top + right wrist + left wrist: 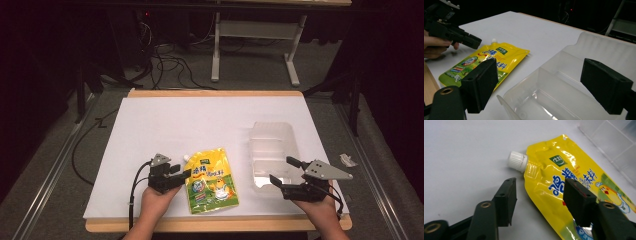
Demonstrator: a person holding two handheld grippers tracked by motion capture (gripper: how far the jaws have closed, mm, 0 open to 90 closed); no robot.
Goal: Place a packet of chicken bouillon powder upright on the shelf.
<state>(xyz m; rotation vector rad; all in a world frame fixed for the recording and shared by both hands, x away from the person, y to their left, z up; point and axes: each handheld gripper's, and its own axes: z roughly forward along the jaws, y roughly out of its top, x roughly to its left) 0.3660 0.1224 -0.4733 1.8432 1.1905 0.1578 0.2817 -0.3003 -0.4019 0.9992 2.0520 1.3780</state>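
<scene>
A yellow spouted pouch [211,180] is seen lying flat on the white table [150,125], near the front edge, with a clear plastic bin [272,152] set well apart to its right. The left gripper [181,172] is held low at the pouch's left edge, its jaws standing apart; in the left gripper view one pad [506,200] is placed over bare table beside the pouch and the other [576,200] over the printed face, so that the edge is straddled but not yet pressed. The right gripper [284,171] is held just in front of the bin's near wall, its jaws likewise spread wide with nothing clamped, and the bin's open compartments [564,85] are looked into from between them. The step in hand is judged to be the approach for a pick of the pouch, presumably for placing in the bin. The next move is thought to call for the left jaws to be lowered until the thin edge is caught between the pads, then closed firmly, since a soft, glossy film may slip or buckle. The pouch is shown plump and creased near its white ribbed screw cap [517,161], which points away from the person, with a green logo, blue lettering and a cartoon chick printed on the yellow face, and a green band toward its base.
</scene>
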